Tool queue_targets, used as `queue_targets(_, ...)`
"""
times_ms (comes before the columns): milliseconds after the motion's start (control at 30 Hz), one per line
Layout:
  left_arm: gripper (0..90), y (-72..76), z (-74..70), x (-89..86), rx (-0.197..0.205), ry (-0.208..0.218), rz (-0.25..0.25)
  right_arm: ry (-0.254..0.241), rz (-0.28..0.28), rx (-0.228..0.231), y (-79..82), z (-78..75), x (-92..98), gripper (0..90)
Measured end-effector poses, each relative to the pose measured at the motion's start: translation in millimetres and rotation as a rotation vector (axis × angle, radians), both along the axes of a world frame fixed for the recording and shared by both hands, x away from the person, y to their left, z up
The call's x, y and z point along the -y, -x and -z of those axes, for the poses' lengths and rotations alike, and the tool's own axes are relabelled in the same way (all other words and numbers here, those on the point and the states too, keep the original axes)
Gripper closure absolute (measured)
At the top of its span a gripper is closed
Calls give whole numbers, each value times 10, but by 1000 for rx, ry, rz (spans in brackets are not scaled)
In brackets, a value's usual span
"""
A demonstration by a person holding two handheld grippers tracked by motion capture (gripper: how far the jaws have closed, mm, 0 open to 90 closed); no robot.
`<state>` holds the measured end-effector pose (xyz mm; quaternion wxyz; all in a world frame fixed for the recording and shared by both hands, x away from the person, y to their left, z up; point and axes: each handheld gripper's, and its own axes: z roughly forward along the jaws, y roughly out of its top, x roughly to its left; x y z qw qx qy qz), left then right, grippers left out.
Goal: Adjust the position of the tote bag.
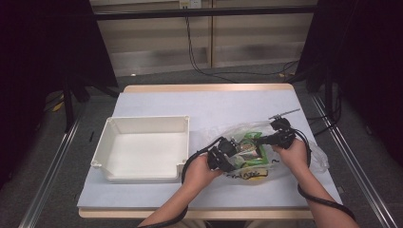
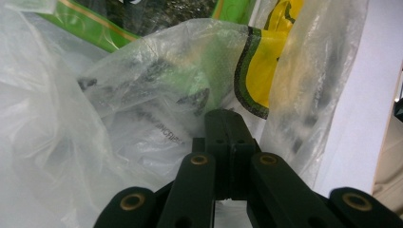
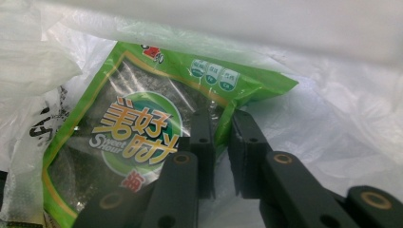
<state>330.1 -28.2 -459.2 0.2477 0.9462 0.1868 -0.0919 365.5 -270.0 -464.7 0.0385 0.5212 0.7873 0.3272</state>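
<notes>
A clear plastic bag lies on the table right of centre, holding a green snack packet and a yellow-printed item. My left gripper is at the bag's left side. In the left gripper view its jaws are shut together, pinching the crinkled bag film; the yellow item shows through behind. My right gripper reaches into the bag from the right. In the right gripper view its jaws are shut on the right edge of the green packet.
A white rectangular tray stands with nothing in it on the left half of the white table top. Cables trail from both grippers along the forearms. Dark stands and floor cables surround the table.
</notes>
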Motion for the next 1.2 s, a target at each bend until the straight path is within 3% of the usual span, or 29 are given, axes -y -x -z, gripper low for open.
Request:
queue_targets(67,900,5,-13,-7,5,1,10,8,-2,13,21,-23,-15,839)
queue_targets(133,900,18,-15,-7,-3,17,-14,-21,-4,26,46,-54,8,851)
queue_targets(167,900,2,-20,-15,5,9,5,-28,-2,31,61,-76,18,856)
queue_targets(233,900,-9,-31,-26,9,4,-6,-35,-9,42,96,-128,24,873)
queue_targets(400,833,-33,-78,-56,-16,46,-41,-17,-21,71,183,-207,17,885)
queue_targets(433,819,-46,-120,-65,-11,34,-18,-28,-25,73,186,-210,24,887)
queue_targets(533,811,-45,-211,-63,9,65,-27,-29,-26,84,211,-226,23,889)
queue_targets(767,679,-143,-461,-70,56,120,-84,-28,-40,124,269,-254,17,893)
queue_targets(867,599,-201,-553,-64,101,122,-122,-30,-54,134,296,-276,3,894)
queue_targets(1067,559,-329,-659,-51,125,110,-147,-29,-87,184,364,-335,-8,895)
queue_targets(1200,469,-406,-675,-84,136,111,-166,-36,-103,213,408,-367,7,896)
